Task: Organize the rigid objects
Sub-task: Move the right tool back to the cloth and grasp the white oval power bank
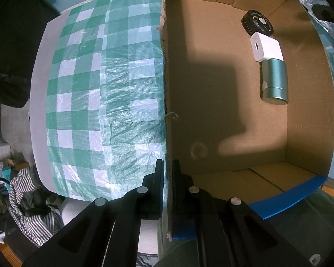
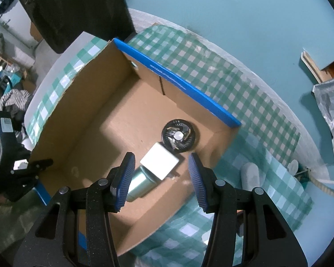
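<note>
An open cardboard box [image 1: 211, 89] with blue edges stands on a green-checked tablecloth. Inside, along one wall, lie a black round fan [image 1: 257, 23], a white cube charger [image 1: 267, 47] and a teal metal cylinder [image 1: 275, 81]. My left gripper [image 1: 167, 166] is shut on the box's near wall [image 1: 167, 66], one finger outside and one inside. In the right wrist view my right gripper [image 2: 161, 173] hangs open above the box [image 2: 100, 133], over the charger [image 2: 159, 162], the cylinder [image 2: 140, 184] and the fan [image 2: 178, 136], holding nothing.
The checked tablecloth [image 1: 104, 89] covers a round table. Crinkled silver foil [image 2: 331, 115] lies at the right. Striped fabric [image 1: 31, 202] and clutter sit on the floor at the left. The other hand-held gripper [image 2: 9, 155] shows at the box's left wall.
</note>
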`<state>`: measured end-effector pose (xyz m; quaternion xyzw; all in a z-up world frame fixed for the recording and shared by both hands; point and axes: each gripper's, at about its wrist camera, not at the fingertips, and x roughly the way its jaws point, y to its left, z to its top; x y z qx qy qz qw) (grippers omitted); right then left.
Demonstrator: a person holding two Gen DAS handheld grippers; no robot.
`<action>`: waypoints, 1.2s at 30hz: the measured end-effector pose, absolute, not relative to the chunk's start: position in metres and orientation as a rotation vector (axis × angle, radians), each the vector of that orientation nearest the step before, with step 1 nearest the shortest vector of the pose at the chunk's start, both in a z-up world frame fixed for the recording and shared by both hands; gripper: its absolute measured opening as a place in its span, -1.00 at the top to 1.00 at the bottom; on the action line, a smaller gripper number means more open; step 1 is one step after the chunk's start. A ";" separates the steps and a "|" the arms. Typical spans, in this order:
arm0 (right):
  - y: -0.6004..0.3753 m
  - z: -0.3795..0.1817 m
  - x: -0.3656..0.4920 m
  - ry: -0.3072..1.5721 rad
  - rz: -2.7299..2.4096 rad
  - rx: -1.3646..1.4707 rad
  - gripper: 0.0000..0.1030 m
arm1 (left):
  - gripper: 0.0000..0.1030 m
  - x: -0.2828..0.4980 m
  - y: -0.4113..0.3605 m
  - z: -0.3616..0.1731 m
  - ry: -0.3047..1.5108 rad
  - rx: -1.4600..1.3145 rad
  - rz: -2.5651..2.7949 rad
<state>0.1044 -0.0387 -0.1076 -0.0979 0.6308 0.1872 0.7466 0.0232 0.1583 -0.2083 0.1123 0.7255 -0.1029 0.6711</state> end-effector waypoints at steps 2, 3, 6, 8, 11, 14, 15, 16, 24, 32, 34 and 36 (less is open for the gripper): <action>-0.045 -0.104 0.102 1.376 0.402 -0.206 0.03 | 0.87 0.024 0.159 -0.208 1.634 0.250 -0.233; -0.048 -0.102 0.102 1.375 0.397 -0.203 0.03 | 0.87 0.024 0.159 -0.208 1.633 0.251 -0.232; -0.059 -0.097 0.100 1.372 0.382 -0.189 0.03 | 0.87 0.024 0.159 -0.207 1.633 0.251 -0.233; -0.067 -0.095 0.098 1.371 0.367 -0.181 0.03 | 0.87 0.025 0.158 -0.207 1.632 0.251 -0.234; -0.079 -0.094 0.098 1.374 0.345 -0.174 0.03 | 0.87 0.025 0.156 -0.206 1.632 0.251 -0.236; -0.090 -0.093 0.097 1.379 0.326 -0.164 0.03 | 0.87 0.025 0.153 -0.205 1.633 0.254 -0.236; -0.094 -0.093 0.098 1.381 0.319 -0.162 0.03 | 0.87 0.026 0.153 -0.205 1.634 0.255 -0.235; -0.098 -0.093 0.098 1.381 0.311 -0.159 0.03 | 0.87 0.026 0.152 -0.205 1.634 0.254 -0.234; -0.127 -0.110 0.102 1.404 0.266 -0.143 0.03 | 0.87 0.029 0.151 -0.206 1.638 0.251 -0.225; -0.172 -0.157 0.118 1.473 0.202 -0.097 -0.03 | 0.87 0.030 0.154 -0.205 1.638 0.237 -0.211; -0.182 -0.166 0.122 1.479 0.186 -0.095 -0.03 | 0.87 0.029 0.155 -0.205 1.639 0.235 -0.207; -0.191 -0.175 0.126 1.486 0.176 -0.097 -0.03 | 0.87 0.029 0.156 -0.205 1.638 0.236 -0.204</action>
